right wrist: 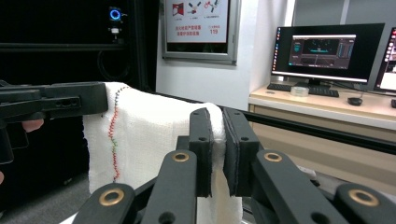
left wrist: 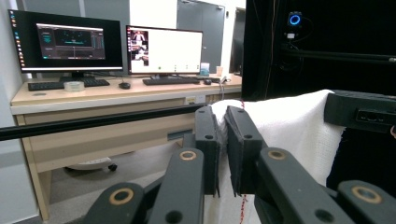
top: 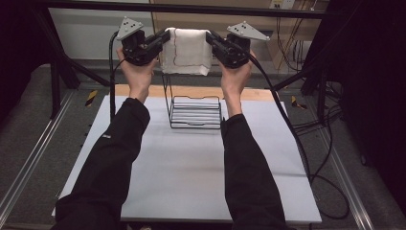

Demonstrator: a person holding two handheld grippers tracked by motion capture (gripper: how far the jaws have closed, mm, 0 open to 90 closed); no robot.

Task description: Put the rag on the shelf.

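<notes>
A white cloth [top: 186, 50] with a red stitched line hangs in the air above the black wire rack [top: 195, 111]. My left gripper [top: 165, 37] is shut on the cloth's upper left corner, and my right gripper [top: 209, 37] is shut on its upper right corner. In the left gripper view the cloth [left wrist: 289, 126] is pinched between my own jaws, and the other gripper holds its far end. The right gripper view shows the cloth [right wrist: 149, 135] stretched the same way, with the red stitching running down it.
The rack stands at the far middle of the white table top [top: 191, 172]. A black frame bar [top: 191, 9] runs across behind the cloth. A desk with monitors [left wrist: 74, 44] stands beyond the table. Cables [top: 297, 139] trail along the right side.
</notes>
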